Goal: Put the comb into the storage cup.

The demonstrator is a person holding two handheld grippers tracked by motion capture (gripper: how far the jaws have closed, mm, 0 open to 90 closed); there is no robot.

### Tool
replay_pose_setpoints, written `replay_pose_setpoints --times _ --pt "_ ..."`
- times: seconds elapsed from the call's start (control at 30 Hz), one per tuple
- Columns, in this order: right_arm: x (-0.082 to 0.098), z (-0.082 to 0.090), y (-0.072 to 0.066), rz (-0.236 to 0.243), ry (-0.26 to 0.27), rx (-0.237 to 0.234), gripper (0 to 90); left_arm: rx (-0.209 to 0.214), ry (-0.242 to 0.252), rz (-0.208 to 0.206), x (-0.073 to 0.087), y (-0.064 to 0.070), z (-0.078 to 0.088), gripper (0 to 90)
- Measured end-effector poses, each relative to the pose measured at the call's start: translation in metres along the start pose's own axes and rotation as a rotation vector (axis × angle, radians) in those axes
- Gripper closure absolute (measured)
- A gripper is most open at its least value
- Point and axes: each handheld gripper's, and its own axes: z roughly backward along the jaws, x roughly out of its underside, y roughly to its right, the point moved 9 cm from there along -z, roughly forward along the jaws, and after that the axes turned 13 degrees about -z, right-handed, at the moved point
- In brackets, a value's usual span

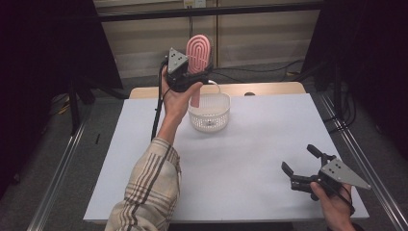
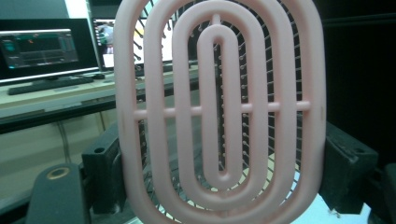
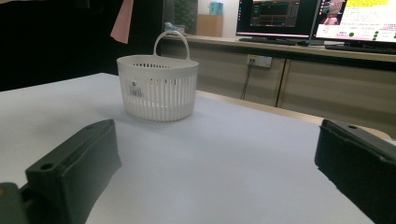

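The table (image 1: 240,163) lies well below the left tongs (image 1: 192,72) and just under the right tongs (image 1: 300,166), which rest spread and empty near its edge. The basket (image 1: 210,113) sits below and just beside the left tongs. These pinch the pink brush (image 1: 198,50) upright, handle down. To do this well, I'd centre the handle over the basket, lower it, then let go.

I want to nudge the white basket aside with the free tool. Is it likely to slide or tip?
The basket looks like thin slotted plastic, so it is probably light and would slide easily on the smooth table. Its squat shape suggests it resists tipping if pushed low on the wall. A push on the upright handle might rock it instead.
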Motion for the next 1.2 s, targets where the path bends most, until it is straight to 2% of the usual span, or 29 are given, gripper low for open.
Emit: replay_pose_setpoints --times 0.07,0.23,0.37,0.43,0.67,0.87,1.0,1.07,1.13,1.2 --pt "0.000 0.000 0.000 0.000 -0.001 0.001 0.0 -0.005 0.002 -0.005 0.001 -0.001 -0.001 19.3" --pt "0.000 0.000 0.000 0.001 -0.001 0.002 0.0 -0.008 0.012 0.015 0.003 0.000 -0.005 19.3" --pt "0.000 0.000 0.000 0.003 0.001 0.000 0.0 -0.015 0.004 0.007 0.005 -0.001 -0.007 19.3" --pt "0.000 0.000 0.000 0.000 -0.001 0.002 0.0 -0.014 0.001 0.022 0.008 0.000 -0.009 19.3" --pt "0.000 0.001 0.001 0.003 0.000 0.003 0.0 -0.010 -0.010 -0.006 0.012 0.002 -0.012 19.3" --pt "0.000 0.001 0.000 0.003 0.001 0.001 0.0 -0.017 -0.001 0.006 0.012 0.002 -0.014 19.3" --pt "0.000 0.001 0.001 0.001 0.002 0.004 0.0 -0.024 -0.003 -0.004 0.014 0.001 -0.014 19.3" --pt "0.000 0.001 0.000 0.003 0.001 0.003 0.0 -0.020 0.001 0.010 0.014 0.001 -0.015 19.3" --pt "0.000 0.001 0.000 0.003 0.002 -0.001 0.0 -0.024 -0.009 -0.007 0.016 -0.001 -0.014 19.3" --pt "-0.001 0.001 0.001 0.002 0.003 0.003 0.0 -0.027 -0.002 0.015 0.017 -0.002 -0.015 19.3"
